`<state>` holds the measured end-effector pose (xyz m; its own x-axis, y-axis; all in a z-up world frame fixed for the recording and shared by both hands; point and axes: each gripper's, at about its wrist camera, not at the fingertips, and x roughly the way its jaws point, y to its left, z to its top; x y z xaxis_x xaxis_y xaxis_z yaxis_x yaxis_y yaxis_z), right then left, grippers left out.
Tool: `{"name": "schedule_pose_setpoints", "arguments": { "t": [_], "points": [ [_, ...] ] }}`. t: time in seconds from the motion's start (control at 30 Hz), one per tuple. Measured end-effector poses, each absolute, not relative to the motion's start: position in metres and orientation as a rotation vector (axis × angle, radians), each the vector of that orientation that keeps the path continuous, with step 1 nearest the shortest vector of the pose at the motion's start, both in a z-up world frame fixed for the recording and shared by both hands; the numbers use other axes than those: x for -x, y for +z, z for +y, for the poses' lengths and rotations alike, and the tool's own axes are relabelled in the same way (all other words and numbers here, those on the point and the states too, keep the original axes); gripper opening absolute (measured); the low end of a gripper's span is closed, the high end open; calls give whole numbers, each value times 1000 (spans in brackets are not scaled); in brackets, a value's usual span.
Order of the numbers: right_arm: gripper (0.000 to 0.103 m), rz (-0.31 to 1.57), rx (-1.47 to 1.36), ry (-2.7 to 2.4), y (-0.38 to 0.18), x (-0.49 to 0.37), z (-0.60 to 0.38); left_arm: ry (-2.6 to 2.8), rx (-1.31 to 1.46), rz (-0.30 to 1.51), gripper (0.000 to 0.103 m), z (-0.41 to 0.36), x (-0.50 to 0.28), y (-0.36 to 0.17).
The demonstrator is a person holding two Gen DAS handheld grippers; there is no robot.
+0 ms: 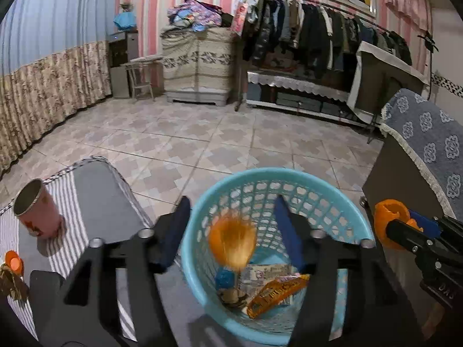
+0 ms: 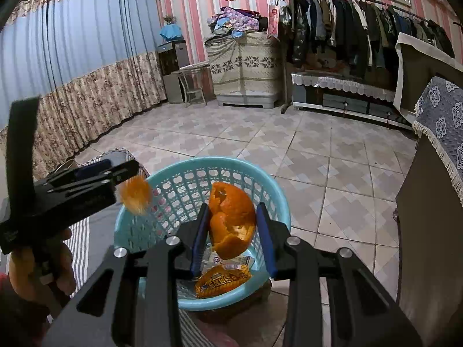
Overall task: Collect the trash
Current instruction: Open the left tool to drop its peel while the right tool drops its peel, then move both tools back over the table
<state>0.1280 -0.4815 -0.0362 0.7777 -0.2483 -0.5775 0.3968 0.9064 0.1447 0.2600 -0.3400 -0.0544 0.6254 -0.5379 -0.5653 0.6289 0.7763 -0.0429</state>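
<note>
The right gripper clenched a curled orange peel directly above the turquoise plastic mesh basket; the left gripper had released a blurred, probably falling, orange piece over it.

A striped cloth covers the table; a pink cup (open-topped) apparently stands on it.

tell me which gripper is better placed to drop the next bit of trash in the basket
Right. The right gripper holds an orange peel above the blue basket. The left gripper is open, its peel piece already falling.
</note>
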Motion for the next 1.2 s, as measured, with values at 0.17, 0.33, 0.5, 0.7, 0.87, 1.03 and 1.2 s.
{"name": "schedule_pose_setpoints", "arguments": {
  "t": [0.17, 0.33, 0.5, 0.7, 0.87, 1.03, 1.2],
  "points": [
    [34, 596, -272, -343, -41, -137, -479, -619, -188, 538, 74, -327, -257, -44],
    [34, 602, -254, -326, -42, -155, -474, -523, -182, 462, 87, -298, -252, -25],
    [37, 606, -250, -300, -42, -176, -465, -451, -167, 446, 92, -269, -253, -15],
    [70, 602, -239, -295, -39, -189, -458, -400, -113, 460, 93, -231, -260, -9],
    [86, 587, -223, -305, -34, -189, -449, -371, -96, 454, 93, -210, -258, -3],
    [88, 565, -210, -288, -25, -181, -432, -347, -87, 442, 94, -185, -249, 1],
    [93, 530, -203, -249, -12, -167, -411, -321, -72, 435, 95, -153, -238, 6]
  ]
}}
